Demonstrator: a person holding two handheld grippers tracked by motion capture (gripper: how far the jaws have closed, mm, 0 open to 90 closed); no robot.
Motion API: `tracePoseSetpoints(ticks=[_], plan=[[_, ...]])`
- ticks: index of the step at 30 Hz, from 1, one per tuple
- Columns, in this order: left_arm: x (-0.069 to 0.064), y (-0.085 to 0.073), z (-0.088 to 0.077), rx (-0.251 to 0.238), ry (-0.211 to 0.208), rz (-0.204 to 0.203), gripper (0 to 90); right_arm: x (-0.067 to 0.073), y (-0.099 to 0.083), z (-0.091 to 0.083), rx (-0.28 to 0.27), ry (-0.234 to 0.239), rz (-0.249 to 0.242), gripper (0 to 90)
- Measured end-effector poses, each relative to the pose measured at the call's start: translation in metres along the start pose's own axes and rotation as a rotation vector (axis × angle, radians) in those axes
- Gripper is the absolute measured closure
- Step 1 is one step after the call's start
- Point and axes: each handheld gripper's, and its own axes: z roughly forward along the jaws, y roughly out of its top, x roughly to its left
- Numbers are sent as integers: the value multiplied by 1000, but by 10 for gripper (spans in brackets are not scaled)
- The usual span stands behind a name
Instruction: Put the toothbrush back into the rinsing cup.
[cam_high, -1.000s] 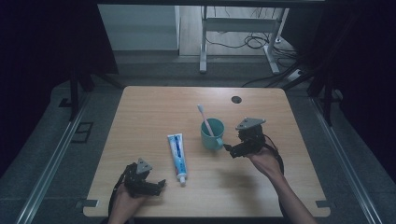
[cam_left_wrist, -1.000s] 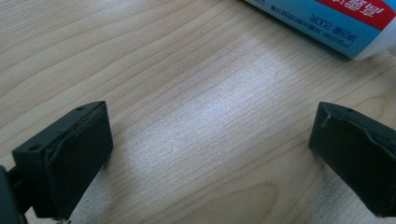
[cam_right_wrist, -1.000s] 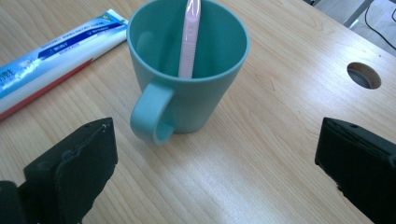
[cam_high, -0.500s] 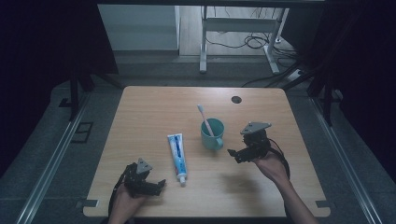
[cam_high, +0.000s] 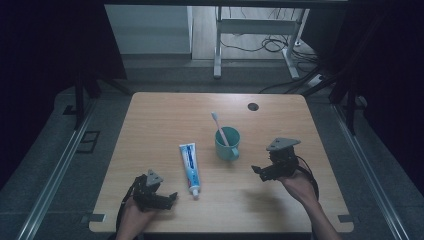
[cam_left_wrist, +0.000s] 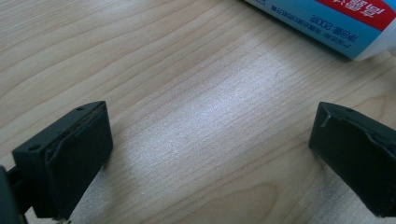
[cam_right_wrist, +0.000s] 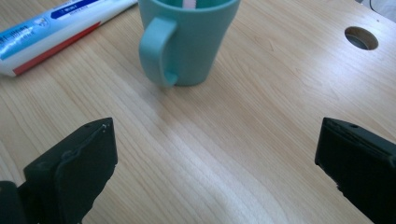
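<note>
A teal mug stands near the middle of the wooden table, with a toothbrush leaning in it. A blue and white toothpaste tube lies flat to the mug's left, its cap toward the front edge. My right gripper hovers open to the right of the mug, jaws wide apart and empty, the mug's handle facing it. Low at the front left, my left gripper is open and empty, just left of the tube's cap end.
A round cable hole sits in the table's far right part. Beyond the table stand a desk frame and loose cables on the floor. Metal rails run along both sides.
My right gripper has drawn back from the mug toward the right and front. The left gripper, mug and tube have stayed put.
</note>
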Motion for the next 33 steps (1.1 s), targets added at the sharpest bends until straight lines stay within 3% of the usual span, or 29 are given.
tracePoseSetpoints(ticks=[18, 33], plan=[[0, 0, 0, -1, 1, -4, 0, -2, -37, -18, -10, -45, 26, 0], [0, 0, 0, -2, 2, -2, 0, 0, -74, -19, -9, -62, 67, 0]])
